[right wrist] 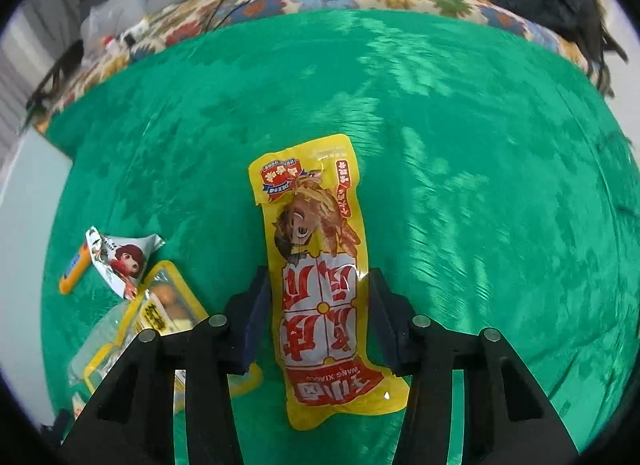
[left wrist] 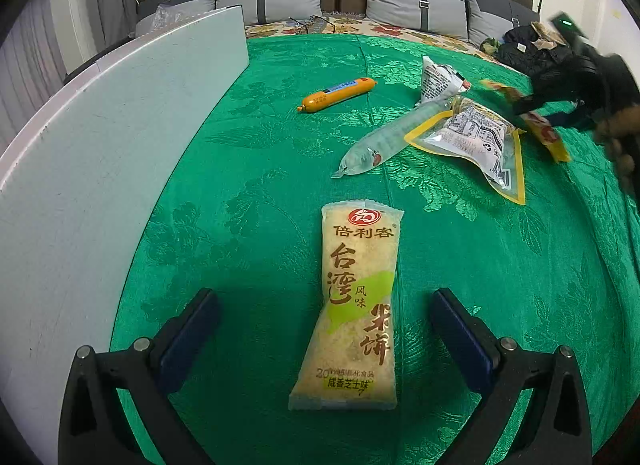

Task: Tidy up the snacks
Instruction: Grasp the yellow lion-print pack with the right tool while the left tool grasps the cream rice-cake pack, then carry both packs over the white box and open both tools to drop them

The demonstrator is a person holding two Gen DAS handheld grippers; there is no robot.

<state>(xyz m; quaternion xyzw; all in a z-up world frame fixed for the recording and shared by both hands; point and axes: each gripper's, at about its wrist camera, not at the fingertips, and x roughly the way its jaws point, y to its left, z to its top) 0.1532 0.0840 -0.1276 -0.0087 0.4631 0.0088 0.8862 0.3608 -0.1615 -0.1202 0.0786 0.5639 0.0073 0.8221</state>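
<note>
In the left wrist view a pale yellow rice-cracker packet [left wrist: 354, 305] lies on the green cloth [left wrist: 260, 193] between the fingers of my left gripper [left wrist: 326, 313], which is open and apart from it. In the right wrist view my right gripper [right wrist: 318, 285] is shut on a yellow and red snack pouch [right wrist: 316, 265] and holds it above the cloth [right wrist: 480, 185]. That pouch [left wrist: 544, 133] and the right gripper [left wrist: 568, 105] also show blurred at the right edge of the left wrist view.
An orange sausage stick [left wrist: 338, 93], a clear tube snack [left wrist: 384, 141], a yellow-edged clear pouch [left wrist: 476, 141] and a white packet [left wrist: 438, 81] lie on the cloth. A white board [left wrist: 100, 137] stands at the left. Pillows and dark clothing [left wrist: 536, 49] are behind.
</note>
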